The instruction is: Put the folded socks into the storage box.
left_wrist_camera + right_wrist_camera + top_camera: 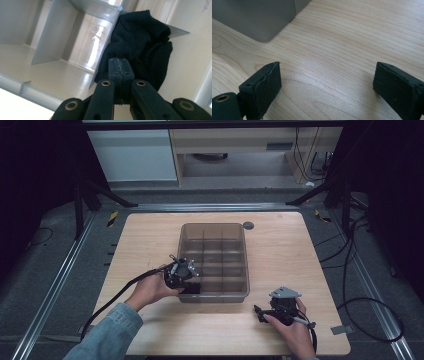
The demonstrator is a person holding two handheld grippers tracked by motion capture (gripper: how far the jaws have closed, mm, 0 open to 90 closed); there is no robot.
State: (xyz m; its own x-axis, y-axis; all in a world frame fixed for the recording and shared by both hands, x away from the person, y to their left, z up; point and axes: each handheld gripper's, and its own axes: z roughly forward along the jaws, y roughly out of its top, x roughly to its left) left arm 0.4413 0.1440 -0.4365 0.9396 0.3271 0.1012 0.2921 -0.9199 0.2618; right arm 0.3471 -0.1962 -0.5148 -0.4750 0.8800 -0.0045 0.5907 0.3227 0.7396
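Note:
A black sock (140,37) lies bunched in the near-left compartment of a grey clear divided bin (214,225), partly draped against a divider (57,37). My left gripper (119,66) reaches into that corner (191,286) with its jaws pressed together, and the sock's fabric sits right at their tips. In the high view the sock (194,290) is a dark patch under the gripper. My right gripper (258,312) rests low over the bare table near the front edge, right of the bin's near-right corner. Its jaws (327,82) stand wide open with nothing between them.
The bin's other compartments look empty. A corner of the bin (257,17) stands just ahead and left of the right gripper. A small dark disc (248,225) lies beside the bin's far-right corner. Bare wood table (295,260) stretches to both sides of the bin.

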